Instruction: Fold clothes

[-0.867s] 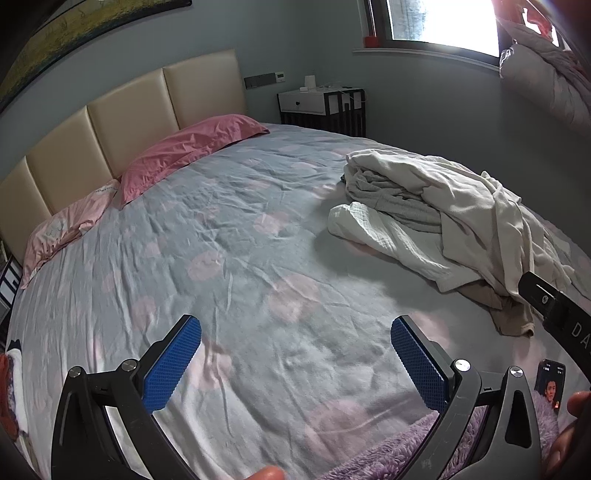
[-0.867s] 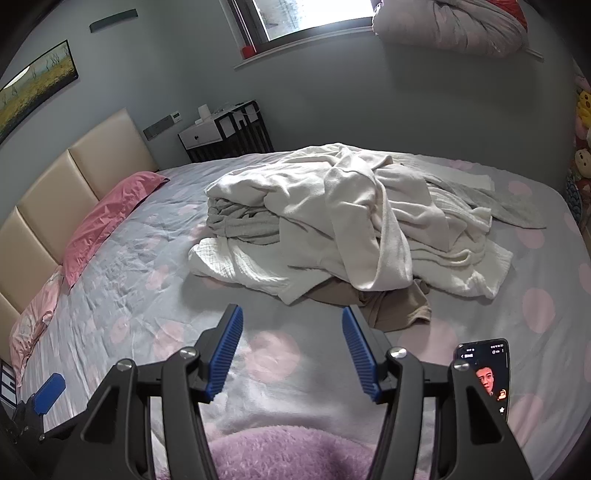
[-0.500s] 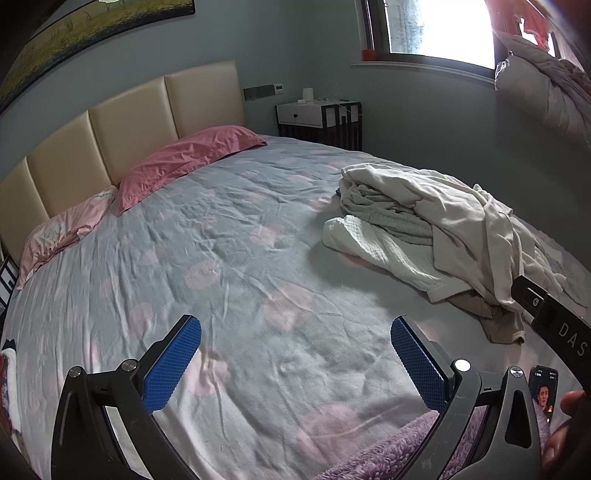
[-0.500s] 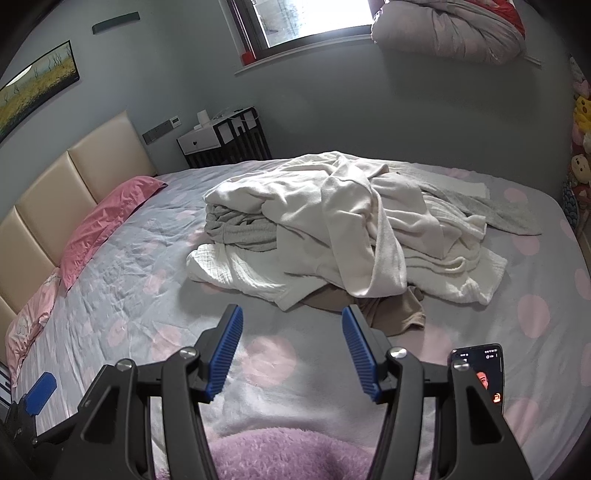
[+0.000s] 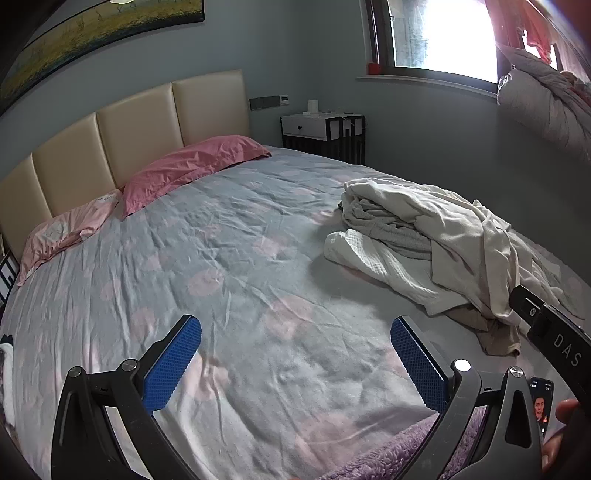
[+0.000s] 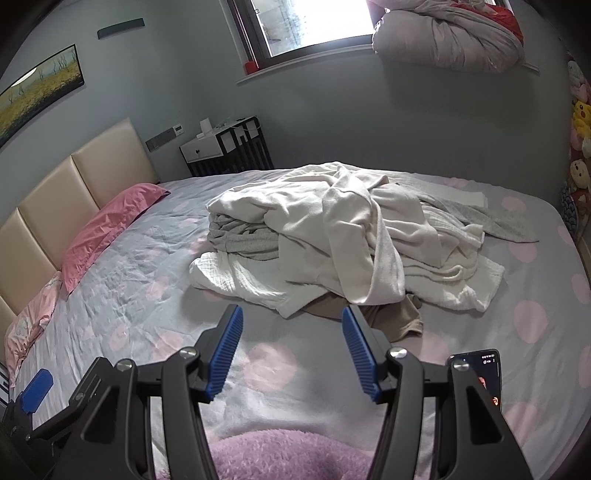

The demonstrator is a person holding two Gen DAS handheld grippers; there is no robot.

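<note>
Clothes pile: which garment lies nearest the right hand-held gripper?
The brown garment, poking out under the white and grey pieces, just beyond the right hand-held gripper.

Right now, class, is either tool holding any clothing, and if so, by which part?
Nothing is held. The left tool and right tool both stand open over the bedsheet, short of the clothes pile.

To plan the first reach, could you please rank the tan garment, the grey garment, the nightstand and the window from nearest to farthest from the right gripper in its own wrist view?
From the right gripper:
1. Tan garment, just ahead, poking from under the pile.
2. Grey garment, mid-bed, pile's left side.
3. Nightstand, beyond the bed.
4. Window, high on the back wall.
</note>
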